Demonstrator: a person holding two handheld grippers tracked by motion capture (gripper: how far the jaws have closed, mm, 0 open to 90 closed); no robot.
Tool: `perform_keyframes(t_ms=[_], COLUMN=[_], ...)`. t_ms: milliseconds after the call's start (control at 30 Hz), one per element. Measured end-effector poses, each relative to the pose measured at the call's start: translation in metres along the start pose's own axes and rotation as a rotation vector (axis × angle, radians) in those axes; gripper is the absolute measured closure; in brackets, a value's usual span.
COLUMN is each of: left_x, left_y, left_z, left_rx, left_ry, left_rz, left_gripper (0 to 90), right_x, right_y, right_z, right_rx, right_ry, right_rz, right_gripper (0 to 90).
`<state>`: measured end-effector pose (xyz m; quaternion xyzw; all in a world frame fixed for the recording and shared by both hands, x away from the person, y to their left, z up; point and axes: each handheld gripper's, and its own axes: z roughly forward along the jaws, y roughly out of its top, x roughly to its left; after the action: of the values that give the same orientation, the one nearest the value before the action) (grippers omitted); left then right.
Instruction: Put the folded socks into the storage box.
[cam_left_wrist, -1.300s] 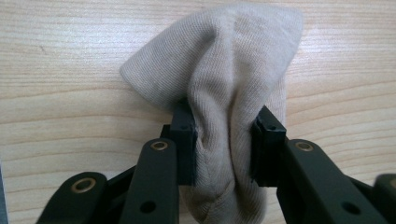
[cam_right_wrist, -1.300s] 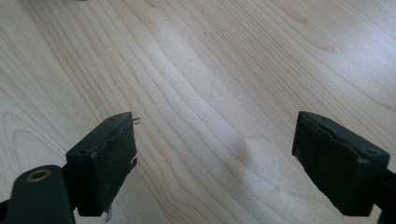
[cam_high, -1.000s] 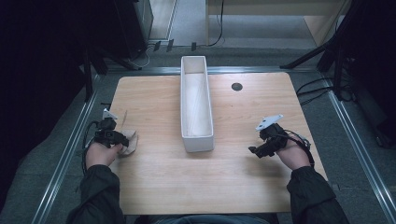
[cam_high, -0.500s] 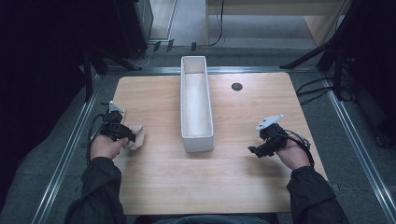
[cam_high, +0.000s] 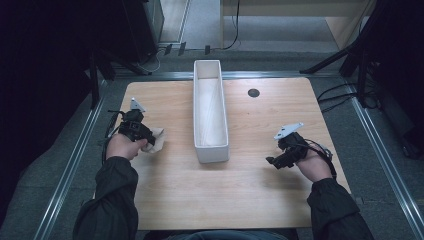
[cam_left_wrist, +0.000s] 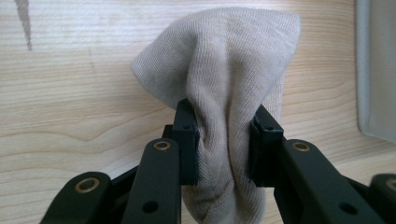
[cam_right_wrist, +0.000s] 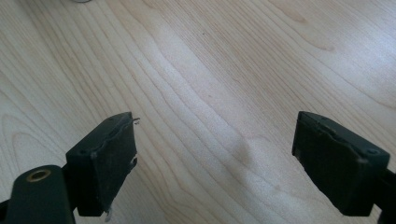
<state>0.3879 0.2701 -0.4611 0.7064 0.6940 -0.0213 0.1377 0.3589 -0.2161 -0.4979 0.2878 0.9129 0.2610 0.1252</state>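
A beige sock (cam_left_wrist: 224, 84) is pinched between the black jaws of my left gripper (cam_left_wrist: 223, 140), bunched into folds just above the wooden table. In the high view the sock (cam_high: 156, 140) sticks out to the right of the left gripper (cam_high: 146, 138), at the table's left side. My right gripper (cam_high: 272, 161) hovers low over the right side of the table, and its own view shows the right gripper (cam_right_wrist: 215, 158) open wide with bare wood between the pads. A long white tray (cam_high: 210, 145) runs down the table's middle.
The wooden table (cam_high: 250, 200) has a small dark hole (cam_high: 253, 92) at the back right. The tray's grey wall (cam_left_wrist: 376, 70) shows at the right edge of the left gripper view. Metal rails and dark floor border the table.
The left hand has lifted slightly and shifted toward the tray with the sock in its jaws. The right hand has stayed put.
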Motion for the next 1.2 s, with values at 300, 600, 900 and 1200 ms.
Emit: perform_keyframes(t_ms=[300, 600, 900, 1200], left_x=[-0.019, -0.040, -0.063, -0.089], left_y=[0.009, 0.019, 0.027, 0.035], left_z=[-0.006, -0.017, -0.026, -0.033], left_rx=[0.012, 0.015, 0.001, -0.004], left_ry=[-0.007, -0.011, -0.036, -0.053], left_rz=[0.016, 0.048, 0.075, 0.091], left_gripper=[68.7, 68.5, 68.2, 68.2], right_x=[0.000, 0.000, 0.000, 0.000], right_y=[0.000, 0.000, 0.000, 0.000], right_z=[-0.001, 0.000, -0.001, 0.000], right_rx=[-0.002, -0.001, 0.001, 0.000], right_ry=[0.002, 0.003, 0.002, 0.002], right_rz=[0.004, 0.002, 0.004, -0.002], right_gripper=[13.6, 13.7, 13.7, 13.6])
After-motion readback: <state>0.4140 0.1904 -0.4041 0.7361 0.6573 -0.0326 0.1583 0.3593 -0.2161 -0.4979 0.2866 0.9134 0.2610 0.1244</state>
